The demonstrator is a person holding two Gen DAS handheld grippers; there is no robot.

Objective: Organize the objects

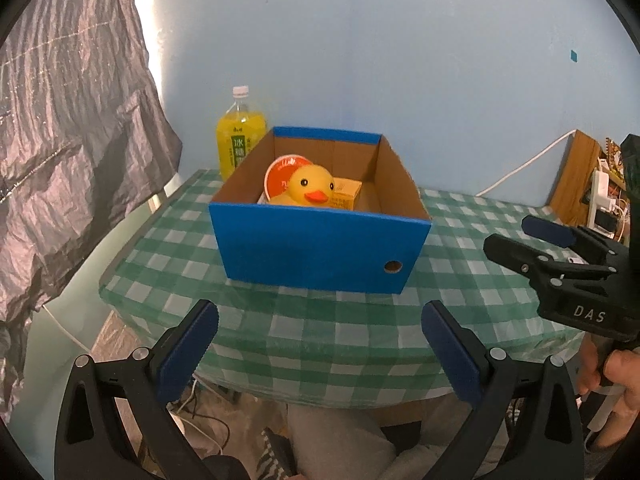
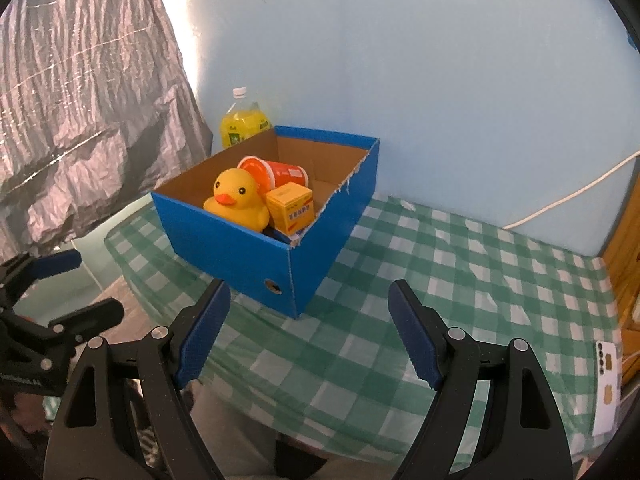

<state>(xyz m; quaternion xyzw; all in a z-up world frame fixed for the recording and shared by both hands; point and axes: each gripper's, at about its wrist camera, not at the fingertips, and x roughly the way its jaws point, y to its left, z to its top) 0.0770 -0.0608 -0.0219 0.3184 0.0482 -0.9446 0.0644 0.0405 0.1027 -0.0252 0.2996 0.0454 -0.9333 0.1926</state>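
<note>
Your left gripper [image 1: 320, 344] hangs empty, fingers spread, before the blue box [image 1: 316, 256] on the checked tablecloth [image 1: 360, 336]. Yellow bottle [image 1: 239, 136] behind box. Duck [image 1: 306, 188], orange cup [image 1: 280, 172], yellow carton [image 1: 346, 196] inside. Your right gripper [image 2: 310, 332]: fingers apart, holding nothing.

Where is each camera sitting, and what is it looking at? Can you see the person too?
Left wrist: on the left gripper, facing the blue box front-on; the right gripper and a hand show at right.
Right wrist: on the right gripper, facing the box's corner from the right; the left gripper shows at left.
Both share: the box on the checked tablecloth, the rubber duck, orange cup, yellow carton, and bottle behind.
</note>
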